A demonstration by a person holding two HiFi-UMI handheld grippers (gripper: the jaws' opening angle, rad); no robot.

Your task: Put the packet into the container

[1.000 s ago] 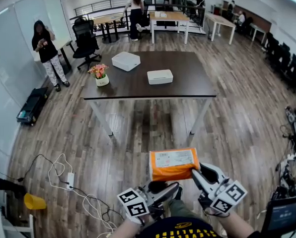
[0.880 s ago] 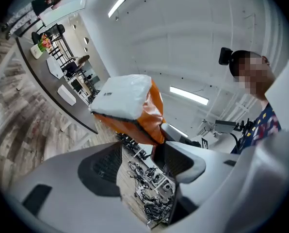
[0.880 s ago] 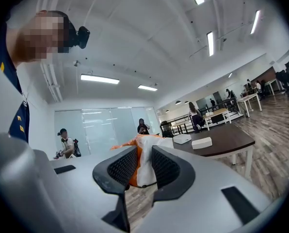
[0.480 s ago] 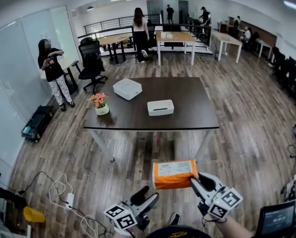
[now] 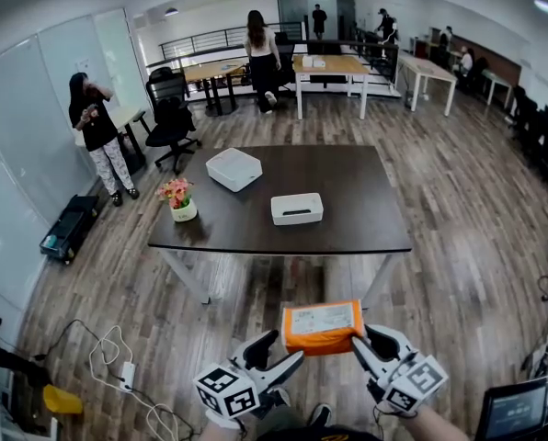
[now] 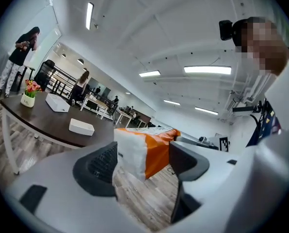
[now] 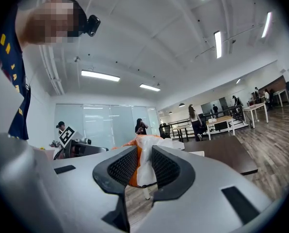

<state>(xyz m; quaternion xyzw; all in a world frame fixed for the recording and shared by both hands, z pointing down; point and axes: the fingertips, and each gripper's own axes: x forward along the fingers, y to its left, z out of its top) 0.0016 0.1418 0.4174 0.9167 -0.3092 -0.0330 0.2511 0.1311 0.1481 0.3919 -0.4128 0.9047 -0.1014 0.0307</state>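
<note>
Nearest, the right gripper (image 5: 370,340) clamps the orange packet (image 5: 323,327) above the wood floor (image 5: 458,246). The left gripper (image 5: 281,349) has just been opening, its jaws apart around the packet's other end. Beyond, a dark table (image 5: 357,177) bears a white container (image 5: 297,209), a white box (image 5: 234,169) and potted flowers (image 5: 179,197).

Ceiling strip lights (image 6: 207,70) give bright, even light; fisheye bends the edges.

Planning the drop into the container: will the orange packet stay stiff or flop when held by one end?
Probably soft: the packet wrinkles where the right gripper pinches its white edge. Likely light, since that thin pinch seems to hold it. Its smooth plastic-looking skin might slip.
</note>
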